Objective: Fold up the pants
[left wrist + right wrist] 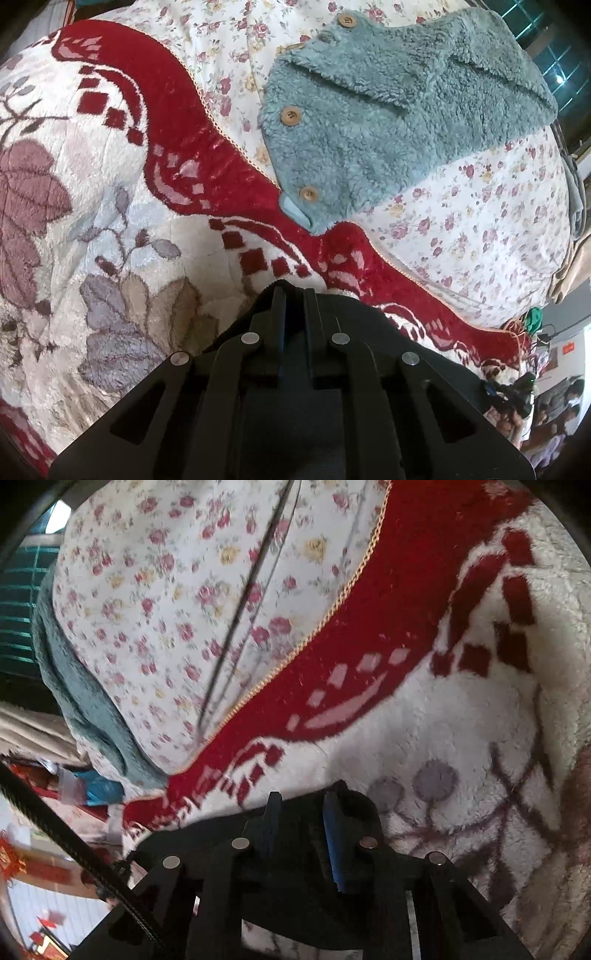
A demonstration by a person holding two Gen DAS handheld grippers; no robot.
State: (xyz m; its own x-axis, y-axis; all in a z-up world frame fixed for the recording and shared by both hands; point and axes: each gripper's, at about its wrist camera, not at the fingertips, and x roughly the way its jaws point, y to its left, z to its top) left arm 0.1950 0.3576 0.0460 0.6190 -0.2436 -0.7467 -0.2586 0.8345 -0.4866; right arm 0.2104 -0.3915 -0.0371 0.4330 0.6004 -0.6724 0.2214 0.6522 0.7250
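Black pants (369,321) hang from my left gripper (293,295), whose fingers are closed together on the dark cloth above the red-and-white plush blanket (110,221). In the right wrist view my right gripper (301,801) is also shut on black pants fabric (354,808), which bunches between and around its blue-padded fingers (330,834), just above the blanket (443,720). Most of the pants is hidden under the grippers.
A teal fleece garment with wooden buttons (388,122) lies on the floral sheet (480,221) beyond the blanket edge; its edge shows in the right wrist view (85,701). Room clutter lies past the bed edge (546,406).
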